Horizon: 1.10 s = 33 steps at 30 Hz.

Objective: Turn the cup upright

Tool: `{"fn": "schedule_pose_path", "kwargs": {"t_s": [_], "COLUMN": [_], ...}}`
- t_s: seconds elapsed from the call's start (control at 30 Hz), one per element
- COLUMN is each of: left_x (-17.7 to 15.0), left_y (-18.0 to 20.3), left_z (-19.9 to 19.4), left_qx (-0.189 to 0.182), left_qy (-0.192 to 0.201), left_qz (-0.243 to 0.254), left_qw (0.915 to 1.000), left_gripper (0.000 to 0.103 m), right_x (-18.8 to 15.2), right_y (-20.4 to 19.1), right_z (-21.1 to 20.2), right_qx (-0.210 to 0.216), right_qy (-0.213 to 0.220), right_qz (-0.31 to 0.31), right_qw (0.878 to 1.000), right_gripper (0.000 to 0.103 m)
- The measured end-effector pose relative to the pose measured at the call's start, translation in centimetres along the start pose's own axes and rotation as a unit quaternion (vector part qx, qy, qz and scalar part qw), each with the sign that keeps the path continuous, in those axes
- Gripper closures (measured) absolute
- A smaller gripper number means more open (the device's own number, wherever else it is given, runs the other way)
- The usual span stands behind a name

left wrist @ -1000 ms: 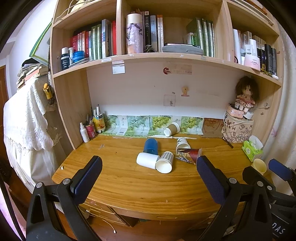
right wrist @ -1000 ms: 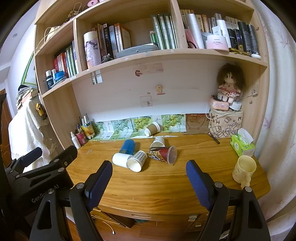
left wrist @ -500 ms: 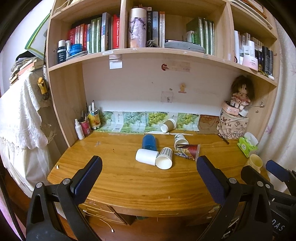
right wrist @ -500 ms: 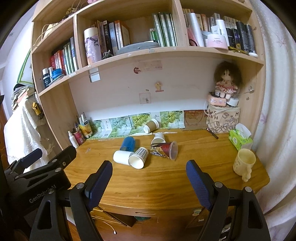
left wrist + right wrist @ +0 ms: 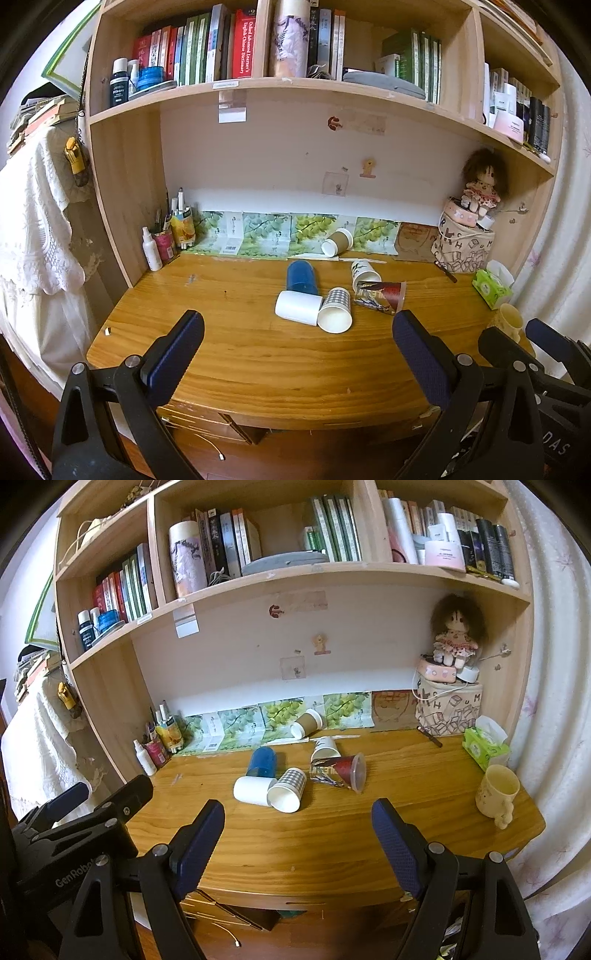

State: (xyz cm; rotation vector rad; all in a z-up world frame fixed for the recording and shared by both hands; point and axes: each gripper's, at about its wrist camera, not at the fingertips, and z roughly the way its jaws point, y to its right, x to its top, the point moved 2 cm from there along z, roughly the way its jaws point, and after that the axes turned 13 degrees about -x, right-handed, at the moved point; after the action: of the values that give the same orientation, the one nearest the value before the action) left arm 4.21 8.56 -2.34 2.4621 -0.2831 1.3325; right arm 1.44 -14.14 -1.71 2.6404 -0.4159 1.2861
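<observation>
Several cups lie on their sides mid-desk: a white cup [image 5: 297,308] [image 5: 251,790], a checked cup [image 5: 335,311] [image 5: 287,790], a blue cup [image 5: 301,277] [image 5: 262,761], a printed white cup [image 5: 365,274] [image 5: 325,748], a clear cup with red foil [image 5: 382,296] [image 5: 343,771] and a brown cup [image 5: 337,242] [image 5: 307,723] at the back. My left gripper [image 5: 295,352] is open and empty, short of the cups. My right gripper [image 5: 297,836] is open and empty, also short of them.
A cream mug [image 5: 496,794] [image 5: 509,320] stands upright at the desk's [image 5: 332,842] right edge by a green tissue pack [image 5: 484,747]. Bottles and pens [image 5: 168,240] stand back left, a patterned box with a doll [image 5: 448,705] back right. A shelf [image 5: 295,88] overhangs the desk.
Both grippers have risen and moved a little closer to the desk; the cups sit lower in both views. The cups have not moved and both grippers stay open.
</observation>
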Motion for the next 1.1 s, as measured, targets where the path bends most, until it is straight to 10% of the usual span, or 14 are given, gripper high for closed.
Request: {"fn": "schedule_pose_path", "kwargs": {"t_s": [1.1], "left_x": [5.4], "left_y": [-3.5], "left_z": [11.1], "left_qx": [0.088], "left_qy": [-0.037], "left_qz": [-0.065], "left_qw": [0.9934], "left_gripper": [0.001], "right_x": [7.1], "right_y": [-1.4], "right_z": [11.3], "right_qx": [0.072], "right_qy": [-0.018], "right_qz": [-0.022], "right_qw": [0.997], "right_gripper": [0.020]}}
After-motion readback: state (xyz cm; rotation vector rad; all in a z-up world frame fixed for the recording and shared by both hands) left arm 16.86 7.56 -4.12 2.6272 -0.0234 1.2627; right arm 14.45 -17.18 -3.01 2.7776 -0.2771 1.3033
